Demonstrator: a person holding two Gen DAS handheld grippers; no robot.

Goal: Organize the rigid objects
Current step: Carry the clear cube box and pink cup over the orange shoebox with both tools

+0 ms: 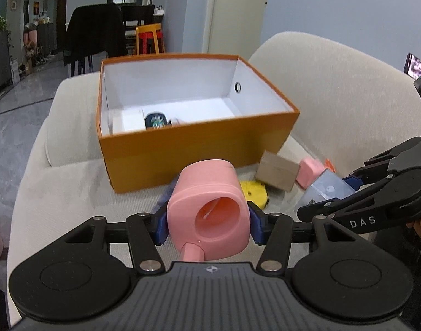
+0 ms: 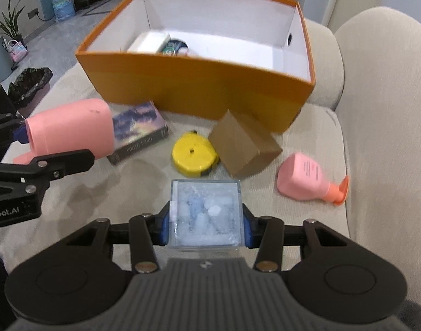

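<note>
The left gripper (image 1: 209, 224) is clamped on a pink cup (image 1: 209, 208), its mouth facing the camera; the right gripper (image 2: 205, 227) grips a clear box (image 2: 205, 212) w/ pale bits inside. Both loads sit lifted over the sofa (image 2: 375, 110) — the orange box (image 2: 199, 82) lies straight ahead of both, open side up, the left one nearer. On the cushion between: book (image 2: 140, 131), yellow disc (image 2: 194, 154), cardboard box (image 2: 243, 146), pink bottle (image 2: 304, 176). Items already inside the orange box are partly hidden by its front wall — hard to ID.
</note>
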